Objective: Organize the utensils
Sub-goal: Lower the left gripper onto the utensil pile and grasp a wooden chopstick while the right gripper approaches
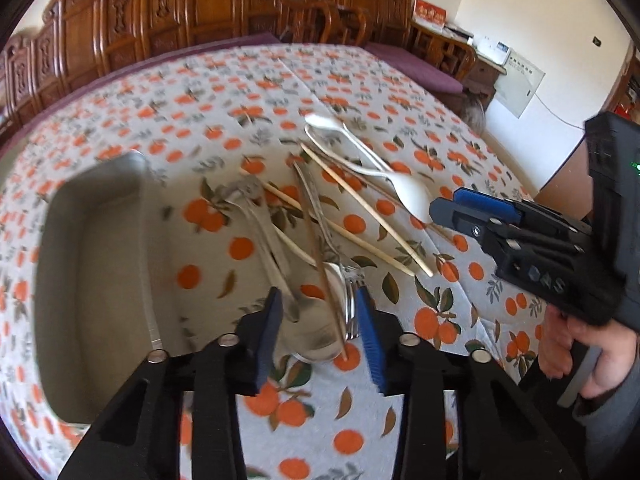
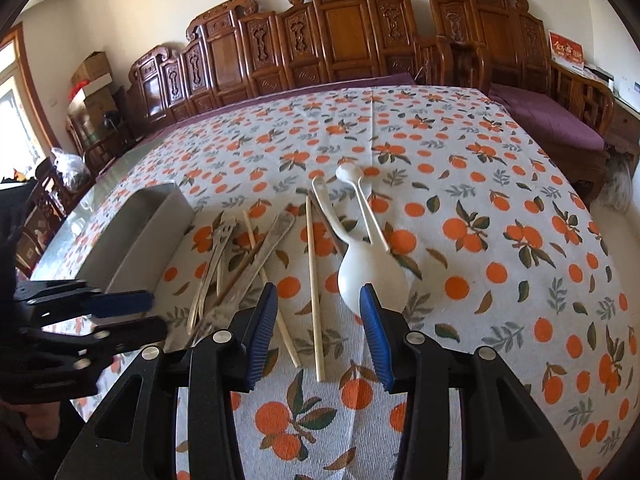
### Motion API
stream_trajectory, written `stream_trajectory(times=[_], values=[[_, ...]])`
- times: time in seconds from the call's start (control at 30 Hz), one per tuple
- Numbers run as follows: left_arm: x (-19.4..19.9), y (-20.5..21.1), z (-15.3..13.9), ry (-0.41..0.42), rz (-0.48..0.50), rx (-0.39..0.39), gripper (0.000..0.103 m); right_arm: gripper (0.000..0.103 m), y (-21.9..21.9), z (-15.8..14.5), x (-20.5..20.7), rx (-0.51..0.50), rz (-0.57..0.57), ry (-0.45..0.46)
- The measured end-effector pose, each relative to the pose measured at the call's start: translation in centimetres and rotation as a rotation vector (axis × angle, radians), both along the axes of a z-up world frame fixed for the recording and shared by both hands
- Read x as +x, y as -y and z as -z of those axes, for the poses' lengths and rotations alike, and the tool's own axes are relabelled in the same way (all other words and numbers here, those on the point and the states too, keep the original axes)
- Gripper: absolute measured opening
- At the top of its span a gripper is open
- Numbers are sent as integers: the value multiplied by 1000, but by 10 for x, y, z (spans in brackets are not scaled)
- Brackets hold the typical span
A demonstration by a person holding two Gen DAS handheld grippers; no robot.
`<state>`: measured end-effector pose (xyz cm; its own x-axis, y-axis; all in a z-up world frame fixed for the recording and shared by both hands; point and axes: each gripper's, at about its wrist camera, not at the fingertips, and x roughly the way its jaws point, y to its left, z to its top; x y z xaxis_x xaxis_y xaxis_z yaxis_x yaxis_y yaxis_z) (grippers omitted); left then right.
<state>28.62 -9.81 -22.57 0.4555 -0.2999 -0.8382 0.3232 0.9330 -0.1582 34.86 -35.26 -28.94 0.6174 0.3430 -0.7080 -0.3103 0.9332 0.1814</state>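
Utensil pile on orange-print tablecloth point(image 2: 480, 168): metal spoons point(image 1: 276, 256) and fork point(image 1: 320, 216) crossed w/ wooden chopsticks point(image 1: 360, 200), two white plastic spoons point(image 2: 372, 276) at the pile's right side. Left gripper point(image 1: 320, 328) spread, fingers either side of a metal spoon bowl and a dark chopstick point(image 1: 324, 276) at pile's near end; contact w/ either can't be told, view blurred. Right gripper point(image 2: 318, 332) spread, low over cloth, light chopstick point(image 2: 314, 280) running between its fingers, big white spoon bowl just beyond right finger point(image 2: 376, 340), not gripped. Grey metal tray point(image 1: 100, 272) left of pile, just beside it, nothing seen inside. Carved wooden benches point(image 2: 340, 40) behind table, well apart.
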Motion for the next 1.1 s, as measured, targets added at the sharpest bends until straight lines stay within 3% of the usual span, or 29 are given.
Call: stream_trajectory(times=[0.07,0.73,0.9,1.1], values=[[8,4,9,-21,-1,1,26,45,1,2,-1,14,-2,-7],[41,3,27,-85,-43,-39,20,45,-4,3,2,26,-23,-2],[42,7,34,-117,-34,-27,7,45,-6,4,3,28,-26,-8],[33,-2,23,-72,-42,-41,4,45,-15,6,6,37,-45,-26]])
